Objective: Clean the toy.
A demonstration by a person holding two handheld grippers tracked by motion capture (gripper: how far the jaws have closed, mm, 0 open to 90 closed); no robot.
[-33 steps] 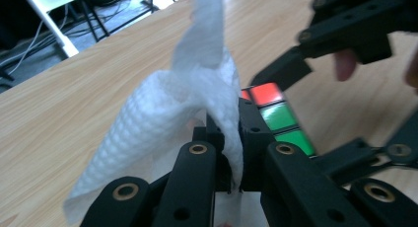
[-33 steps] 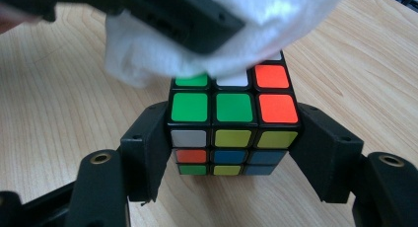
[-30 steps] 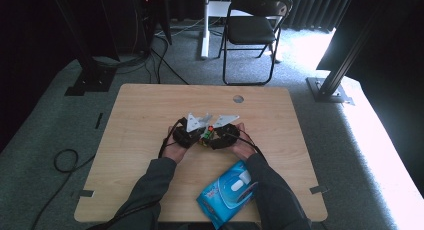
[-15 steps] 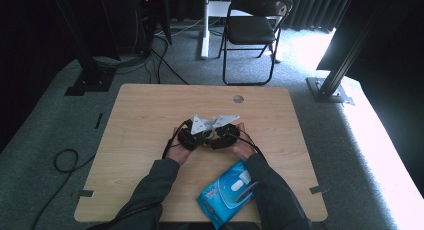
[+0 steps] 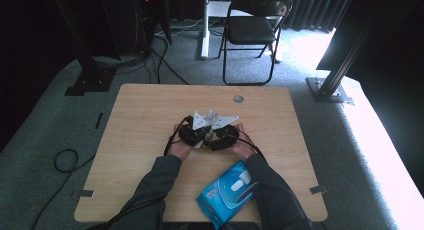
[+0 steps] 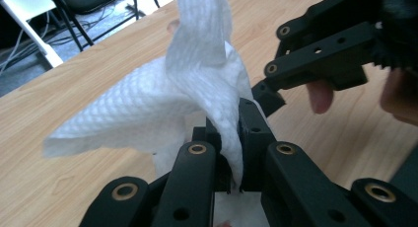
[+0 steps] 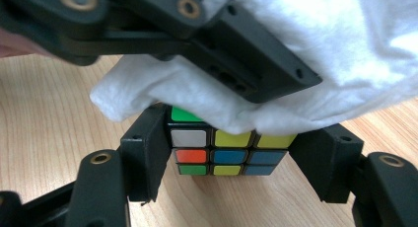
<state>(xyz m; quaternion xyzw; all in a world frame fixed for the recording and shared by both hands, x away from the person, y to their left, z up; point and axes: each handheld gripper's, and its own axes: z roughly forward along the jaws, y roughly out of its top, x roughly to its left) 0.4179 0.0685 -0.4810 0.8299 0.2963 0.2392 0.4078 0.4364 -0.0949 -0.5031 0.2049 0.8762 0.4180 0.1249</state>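
Puzzle cube (image 7: pixel 226 153) is our landmark, and we see it near the middle of the desk (image 5: pixel 140 115), sitting on the wood with its coloured stickers facing the right gripper view. Just left of the cube in the high view, our left hand-held gripper (image 5: pixel 192 134) has its jaws pressed together on a white wipe (image 6: pixel 197 89); in the left gripper view the cloth is pinched between the two black pads and billows up and away from them. The wipe drapes over the top of the cube, touching its upper face. Just right of the cube in the high view, our right hand-held gripper (image 5: pixel 222 138) grips it: in the right gripper view its two jaws press on the cube's opposite sides, one against the column with the white and orange stickers, the other against the far column. Nearer to us than the cube and a little to its right, a blue packet of wipes (image 5: pixel 225 192) lies on the desk by our right sleeve.
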